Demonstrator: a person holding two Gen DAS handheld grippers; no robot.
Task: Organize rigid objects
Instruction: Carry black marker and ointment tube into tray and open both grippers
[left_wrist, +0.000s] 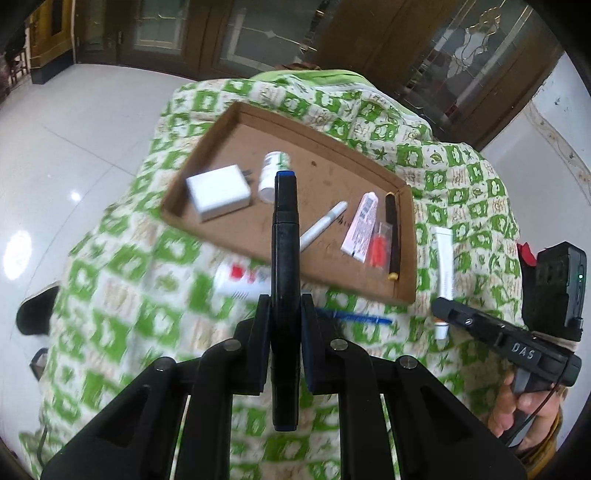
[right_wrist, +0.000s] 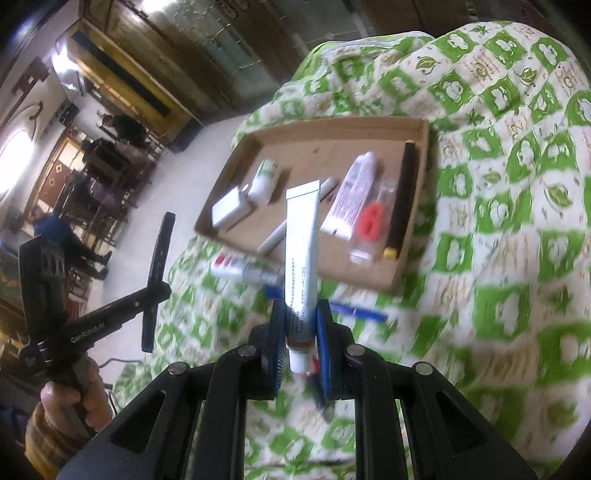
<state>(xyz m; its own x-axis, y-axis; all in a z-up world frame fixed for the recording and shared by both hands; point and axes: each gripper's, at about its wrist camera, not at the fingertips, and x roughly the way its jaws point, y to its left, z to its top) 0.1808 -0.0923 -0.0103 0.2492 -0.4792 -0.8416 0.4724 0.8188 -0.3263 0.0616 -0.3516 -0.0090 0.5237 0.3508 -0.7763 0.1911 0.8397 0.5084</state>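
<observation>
My left gripper (left_wrist: 285, 301) is shut on a black marker (left_wrist: 283, 229) with blue ends, which stands upright between the pads above the cloth. My right gripper (right_wrist: 300, 306) is shut on a white ointment tube (right_wrist: 301, 236), cap end down. Each gripper shows in the other's view: the right one (left_wrist: 441, 306) at the right edge, the left one (right_wrist: 164, 290) at the left with the marker (right_wrist: 159, 258) crosswise. Beyond both lies a shallow cardboard tray (left_wrist: 325, 155) (right_wrist: 332, 133) holding a white charger (left_wrist: 218, 197), a white bottle (left_wrist: 273, 175), a white pen (left_wrist: 323, 225), a pink-white tube (left_wrist: 362, 229), a red packet (left_wrist: 378, 247) and a dark stick (left_wrist: 392, 236).
A green-and-white patterned cloth (left_wrist: 461, 177) covers the table. On it, in front of the tray, lie a white box with red print (left_wrist: 240, 280) and a blue pen (left_wrist: 354, 317). White floor tiles (left_wrist: 74, 147) drop away on the left. People sit at furniture far off (right_wrist: 55, 229).
</observation>
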